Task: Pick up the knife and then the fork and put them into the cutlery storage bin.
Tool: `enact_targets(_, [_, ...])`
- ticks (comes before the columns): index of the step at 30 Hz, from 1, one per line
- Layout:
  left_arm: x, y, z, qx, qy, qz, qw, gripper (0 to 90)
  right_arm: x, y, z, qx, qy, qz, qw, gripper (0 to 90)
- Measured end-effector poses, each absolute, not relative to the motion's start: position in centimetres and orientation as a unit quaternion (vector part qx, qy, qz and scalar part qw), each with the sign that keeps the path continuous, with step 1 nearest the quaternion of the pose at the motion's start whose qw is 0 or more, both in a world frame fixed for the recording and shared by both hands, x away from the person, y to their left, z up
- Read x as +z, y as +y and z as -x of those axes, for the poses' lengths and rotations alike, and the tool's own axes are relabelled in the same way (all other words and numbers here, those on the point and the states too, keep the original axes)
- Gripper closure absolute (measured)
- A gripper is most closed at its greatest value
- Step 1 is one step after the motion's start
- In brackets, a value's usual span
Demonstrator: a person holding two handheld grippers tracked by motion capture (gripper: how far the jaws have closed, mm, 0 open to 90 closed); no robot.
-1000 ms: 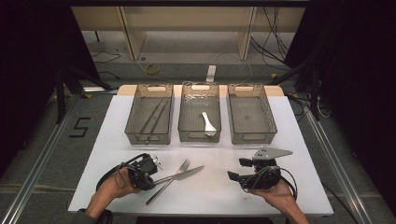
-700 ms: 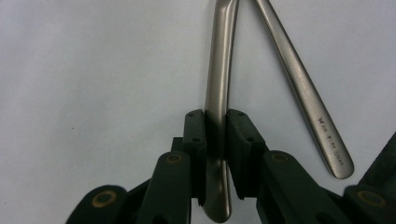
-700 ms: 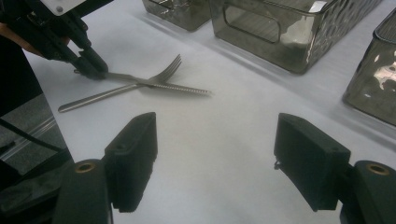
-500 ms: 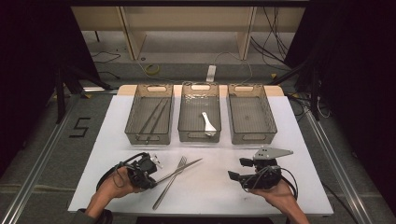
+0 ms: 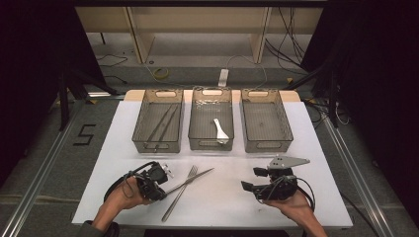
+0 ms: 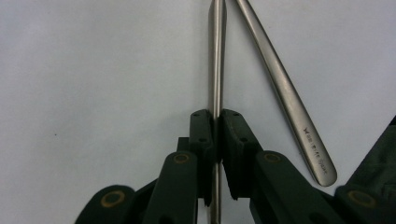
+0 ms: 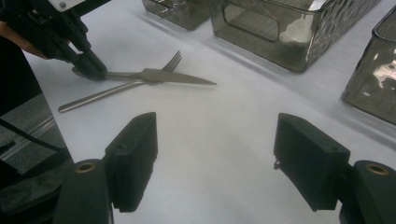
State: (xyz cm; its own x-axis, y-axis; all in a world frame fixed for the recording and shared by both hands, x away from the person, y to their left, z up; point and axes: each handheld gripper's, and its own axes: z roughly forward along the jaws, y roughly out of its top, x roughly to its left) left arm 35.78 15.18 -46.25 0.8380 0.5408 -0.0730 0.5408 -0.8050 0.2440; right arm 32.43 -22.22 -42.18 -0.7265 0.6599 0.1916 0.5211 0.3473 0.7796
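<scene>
A table knife [image 5: 192, 178] lies slantwise on the white table top, crossing a steel fork [image 5: 179, 195]. My left gripper [image 5: 162, 191] is shut on the knife's handle end at the front left. In the left gripper view its jaws [image 6: 216, 126] pinch the thin knife handle [image 6: 216, 56], and the fork handle [image 6: 285, 93] lies beside it on the table. My right gripper [image 5: 251, 178] stands open at the front right with nothing between its fingers [image 7: 135, 154]. From there the left gripper [image 7: 91, 70], the knife [image 7: 159, 76] and the fork [image 7: 116, 91] show farther off.
Three smoky clear trays stand in a row at the back. The left tray [image 5: 141, 133] holds long thin sticks, the middle tray [image 5: 197, 136] a white spoon [image 5: 220, 131], and the right tray [image 5: 284, 131] stands beside them. A tray wall [image 7: 299, 42] rises ahead of my right gripper.
My left gripper's jaws have closed onto the knife handle, and the knife has swung a little against the fork. The right hand has kept still.
</scene>
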Motion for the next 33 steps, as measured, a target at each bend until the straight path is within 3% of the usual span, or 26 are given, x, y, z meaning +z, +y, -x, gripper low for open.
enact_targets(18, [-45.2,14.4,-35.6,0.004,0.284,-0.944,0.169,83.5,-41.3,-21.2,-32.2,0.454,0.821,-0.336,0.079,31.8])
enact_targets(33, [-43.4,10.7,-34.1,0.005,0.206,-0.962,0.182,83.4,-40.1,-15.5,-32.9,0.418,0.879,-0.218,0.074,34.0])
